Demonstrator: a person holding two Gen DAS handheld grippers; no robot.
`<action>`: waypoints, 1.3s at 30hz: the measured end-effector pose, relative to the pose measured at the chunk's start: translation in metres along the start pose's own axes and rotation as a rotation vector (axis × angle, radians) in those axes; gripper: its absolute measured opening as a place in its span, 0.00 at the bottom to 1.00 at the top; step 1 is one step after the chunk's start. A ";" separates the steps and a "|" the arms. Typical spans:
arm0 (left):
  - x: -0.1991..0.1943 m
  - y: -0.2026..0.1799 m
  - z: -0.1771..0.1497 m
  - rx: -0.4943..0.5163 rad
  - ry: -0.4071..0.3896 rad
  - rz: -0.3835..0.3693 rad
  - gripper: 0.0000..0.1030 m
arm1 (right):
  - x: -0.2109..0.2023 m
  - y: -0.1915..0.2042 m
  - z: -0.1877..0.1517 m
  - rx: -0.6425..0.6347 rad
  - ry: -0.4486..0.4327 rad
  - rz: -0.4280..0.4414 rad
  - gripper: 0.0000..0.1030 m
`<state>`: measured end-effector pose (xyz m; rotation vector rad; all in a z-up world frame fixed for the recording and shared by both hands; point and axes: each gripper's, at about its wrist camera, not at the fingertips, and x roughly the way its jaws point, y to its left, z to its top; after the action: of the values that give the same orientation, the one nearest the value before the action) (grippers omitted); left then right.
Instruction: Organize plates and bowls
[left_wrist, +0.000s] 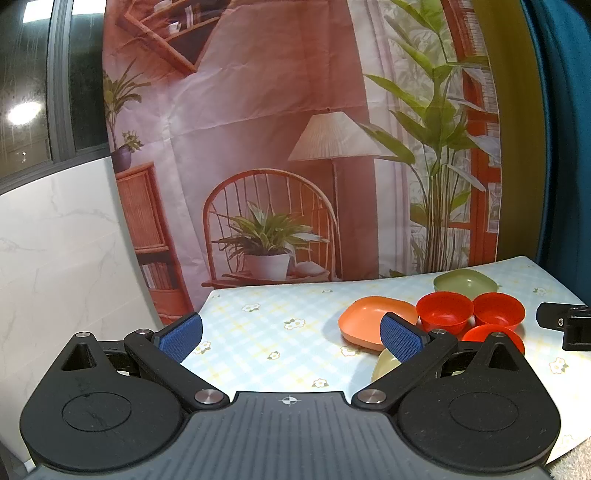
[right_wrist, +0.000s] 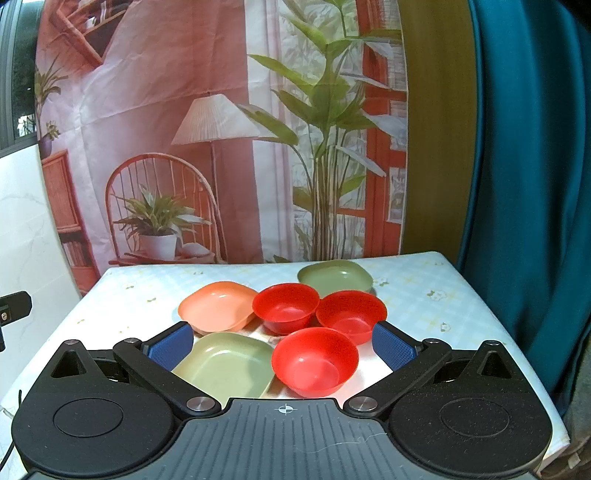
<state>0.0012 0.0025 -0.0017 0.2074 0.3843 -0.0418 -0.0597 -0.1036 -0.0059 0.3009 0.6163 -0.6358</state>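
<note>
My right gripper (right_wrist: 282, 345) is wide open and holds nothing. Just in front of it sit a red bowl (right_wrist: 314, 360) and a pale green plate (right_wrist: 225, 363). Past them are two more red bowls (right_wrist: 286, 306), an orange plate (right_wrist: 218, 304) and a dark green plate (right_wrist: 334, 277). My left gripper (left_wrist: 291, 334) is wide open and empty too, with the dishes off to its right on the table (left_wrist: 258, 332).

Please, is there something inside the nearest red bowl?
No, the nearest red bowl looks empty: only its bare red bottom shows. Its near wall hides a small inner part.
</note>
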 end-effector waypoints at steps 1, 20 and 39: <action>0.000 0.000 0.000 0.000 0.000 0.000 1.00 | 0.000 0.000 -0.001 0.001 -0.001 0.000 1.00; 0.000 -0.001 0.000 -0.001 -0.002 0.001 1.00 | 0.000 -0.001 0.001 0.000 -0.009 -0.002 1.00; -0.002 -0.003 0.003 -0.004 -0.002 0.000 1.00 | -0.004 0.001 0.004 -0.005 -0.018 -0.002 1.00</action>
<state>0.0002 -0.0007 0.0010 0.2030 0.3824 -0.0409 -0.0597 -0.1031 -0.0006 0.2899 0.6007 -0.6387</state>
